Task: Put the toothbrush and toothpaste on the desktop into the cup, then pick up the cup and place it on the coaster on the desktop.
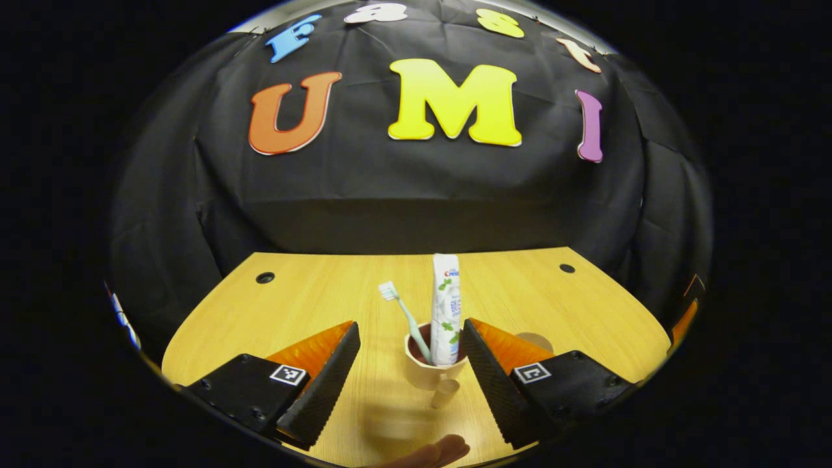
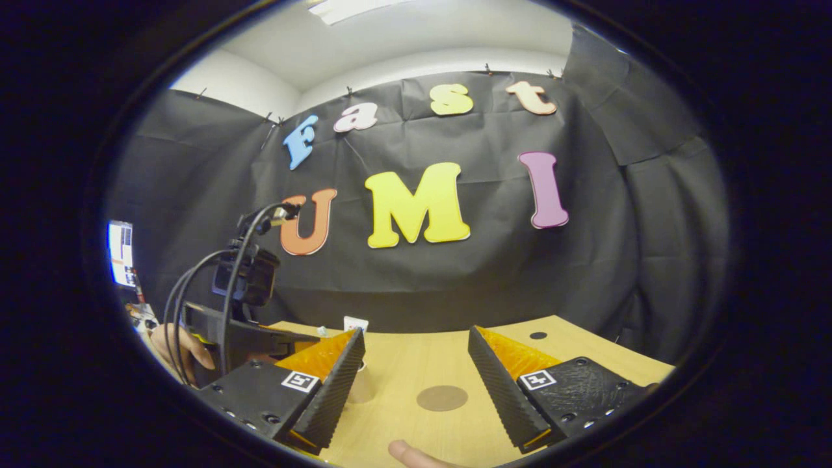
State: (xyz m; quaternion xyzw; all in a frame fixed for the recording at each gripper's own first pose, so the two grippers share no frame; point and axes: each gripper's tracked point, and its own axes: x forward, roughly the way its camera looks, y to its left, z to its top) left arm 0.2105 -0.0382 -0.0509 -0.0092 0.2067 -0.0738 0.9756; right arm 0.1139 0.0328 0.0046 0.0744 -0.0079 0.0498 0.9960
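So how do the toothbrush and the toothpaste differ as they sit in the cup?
The toothbrush is a thin stick leaning left; the toothpaste is a wide flat tube standing nearly upright. The toothpaste reaches higher than the toothbrush. The toothbrush is plain pale green with white bristles; the toothpaste is white with printing. Both stand in the cup, between the open left claw fingers.

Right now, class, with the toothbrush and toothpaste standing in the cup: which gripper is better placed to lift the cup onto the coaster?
Left. The left gripper is open with the cup between its fingers, handle toward it. The right gripper is open over the coaster, holding nothing.
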